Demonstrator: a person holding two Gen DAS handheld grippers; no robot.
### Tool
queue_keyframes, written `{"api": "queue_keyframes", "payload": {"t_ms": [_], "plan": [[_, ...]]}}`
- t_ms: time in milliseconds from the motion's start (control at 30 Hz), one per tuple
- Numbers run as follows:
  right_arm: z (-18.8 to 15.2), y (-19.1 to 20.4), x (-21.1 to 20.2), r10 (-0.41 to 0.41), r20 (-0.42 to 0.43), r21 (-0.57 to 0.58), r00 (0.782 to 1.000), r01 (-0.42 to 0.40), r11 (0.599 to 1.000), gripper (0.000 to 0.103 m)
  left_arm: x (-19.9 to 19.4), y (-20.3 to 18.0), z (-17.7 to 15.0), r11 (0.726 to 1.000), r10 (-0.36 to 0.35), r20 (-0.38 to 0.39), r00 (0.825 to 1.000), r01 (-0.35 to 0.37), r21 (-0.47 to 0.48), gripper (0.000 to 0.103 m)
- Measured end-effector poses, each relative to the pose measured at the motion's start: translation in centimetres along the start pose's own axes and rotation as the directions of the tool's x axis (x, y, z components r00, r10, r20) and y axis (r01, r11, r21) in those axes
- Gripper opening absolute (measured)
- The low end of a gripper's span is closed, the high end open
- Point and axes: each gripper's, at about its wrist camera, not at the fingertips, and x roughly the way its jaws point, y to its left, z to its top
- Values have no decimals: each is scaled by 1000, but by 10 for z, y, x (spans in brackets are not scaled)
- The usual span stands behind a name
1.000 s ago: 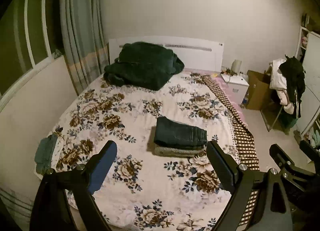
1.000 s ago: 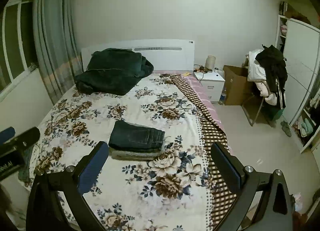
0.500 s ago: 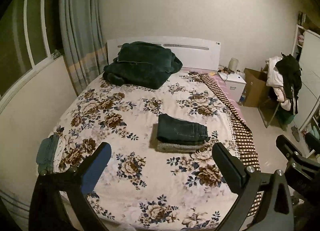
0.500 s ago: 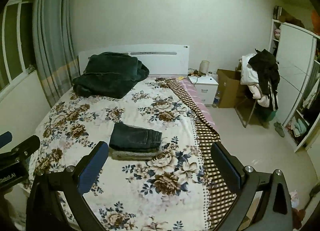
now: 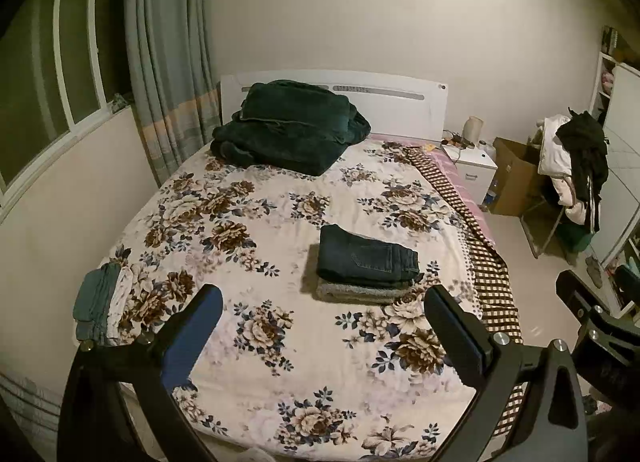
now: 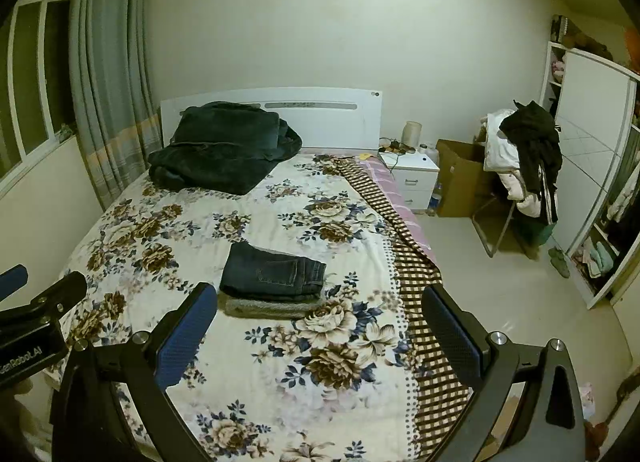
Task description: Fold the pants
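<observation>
A: Where are the folded pants [image 5: 366, 256]?

B: Mid-bed [image 5: 248, 342], stacked on a grey folded piece [image 5: 360, 293], possibly a towel; it's dim.

A: And the tongs?

B: Left gripper [image 5: 324, 302] gapes wide, nothing between its fingers. Right gripper [image 6: 320, 302] spreads wide too, empty, above the floral cover.
</observation>
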Motion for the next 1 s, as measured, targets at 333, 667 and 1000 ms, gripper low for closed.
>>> {"api": "queue_keyframes", "payload": {"t_ms": [333,667,1000], "plan": [[1,-6,3,10,-8,-1,1000,-10,1000,103,1,-2,2,1000,-1,1,1000,1,-3,103],[-1,-10,11,30,-21,3,999,-30,1000,103,2,0,3,1000,-2,0,1000,2,0,103],[-7,-13,15,43,-32,14,999,-43,999,103,1,-1,3,1000,-2,1,1000,2,1,103]]}}
